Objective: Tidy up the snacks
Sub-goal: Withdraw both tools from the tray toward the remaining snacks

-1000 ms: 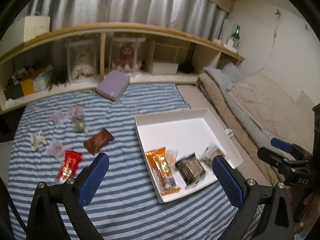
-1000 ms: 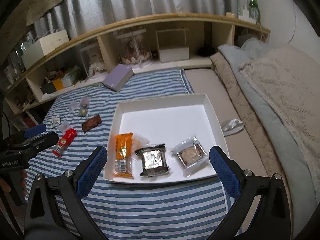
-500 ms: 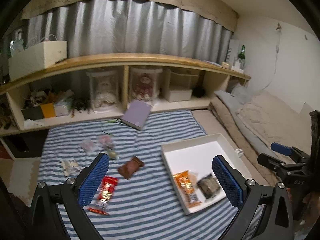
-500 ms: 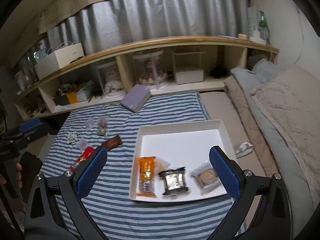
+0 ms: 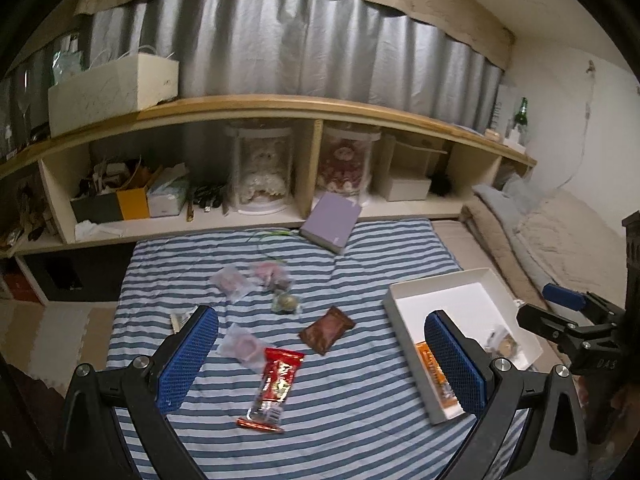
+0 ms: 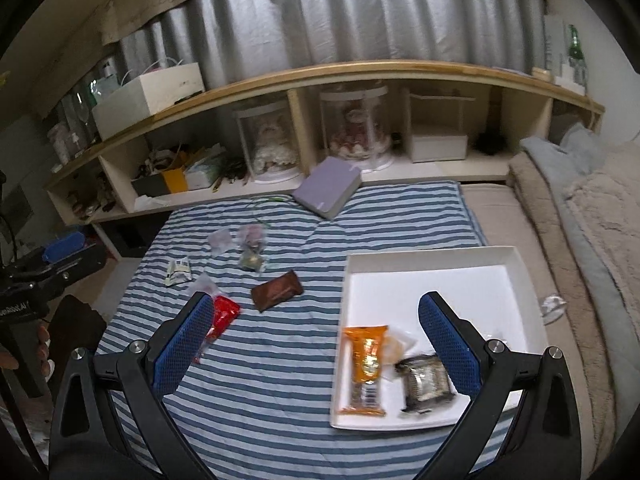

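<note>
A white tray (image 6: pixel 520 280) lies on the striped blanket (image 6: pixel 280 380) and holds an orange bar (image 6: pixel 364 364), a dark foil pack (image 6: pixel 424 380) and a clear-wrapped cookie (image 5: pixel 505 344). Loose on the blanket lie a red wrapper (image 5: pixel 276 384), a brown pack (image 5: pixel 327 329), and several small clear packets (image 5: pixel 240 342). My left gripper (image 5: pixel 320 360) is open and empty, hovering above the red wrapper. My right gripper (image 6: pixel 316 344) is open and empty, above the tray's left edge. The tray also shows in the left wrist view (image 5: pixel 452 284).
A purple book (image 6: pixel 326 192) leans at the blanket's far edge. A wooden shelf (image 6: pixel 360 72) with boxes and doll cases runs along the back. Beige and grey bedding (image 6: pixel 580 240) lies to the right of the tray.
Both grippers have pulled back and up from the tray. The left view has swung left, bringing the loose snacks to its centre. Both stay open.
</note>
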`<state>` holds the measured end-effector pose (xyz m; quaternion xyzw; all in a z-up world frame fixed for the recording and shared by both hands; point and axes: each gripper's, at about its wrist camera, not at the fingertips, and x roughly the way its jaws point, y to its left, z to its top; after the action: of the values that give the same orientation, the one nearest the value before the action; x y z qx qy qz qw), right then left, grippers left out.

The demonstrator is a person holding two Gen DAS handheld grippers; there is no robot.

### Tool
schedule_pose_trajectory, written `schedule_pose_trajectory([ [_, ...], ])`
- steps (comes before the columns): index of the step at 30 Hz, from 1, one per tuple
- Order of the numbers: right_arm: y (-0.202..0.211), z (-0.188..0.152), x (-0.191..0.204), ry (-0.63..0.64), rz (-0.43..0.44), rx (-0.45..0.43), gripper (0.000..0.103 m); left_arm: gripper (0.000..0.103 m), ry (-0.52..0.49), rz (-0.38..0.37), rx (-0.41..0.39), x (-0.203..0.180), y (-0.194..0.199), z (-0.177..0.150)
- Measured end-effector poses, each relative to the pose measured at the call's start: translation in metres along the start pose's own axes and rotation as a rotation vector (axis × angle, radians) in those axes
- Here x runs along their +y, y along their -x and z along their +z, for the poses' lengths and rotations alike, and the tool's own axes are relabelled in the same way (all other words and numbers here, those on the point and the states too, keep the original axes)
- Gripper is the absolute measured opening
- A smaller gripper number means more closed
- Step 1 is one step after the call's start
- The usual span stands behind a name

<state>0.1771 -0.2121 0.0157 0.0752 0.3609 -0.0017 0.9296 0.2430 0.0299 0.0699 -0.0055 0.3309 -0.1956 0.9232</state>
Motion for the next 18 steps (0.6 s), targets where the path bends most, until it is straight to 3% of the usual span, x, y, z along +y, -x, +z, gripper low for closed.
schedule_pose_trajectory([
  [9, -0.052, 0.003, 0.033, -0.007, 0.037, 0.048, 0.103, 0.103, 0.045, -0.021, 0.022, 0.051, -0.039, -0.012],
  [15, -0.095, 0.006, 0.042, -0.082, 0.084, 0.117, 0.103, 0.102, 0.020, -0.089, 0.073, 0.071, -0.080, -0.021],
  [18, -0.121, 0.005, 0.042, -0.157, 0.127, 0.172, 0.103, 0.097, -0.011, -0.129, 0.117, 0.075, -0.104, -0.027],
])
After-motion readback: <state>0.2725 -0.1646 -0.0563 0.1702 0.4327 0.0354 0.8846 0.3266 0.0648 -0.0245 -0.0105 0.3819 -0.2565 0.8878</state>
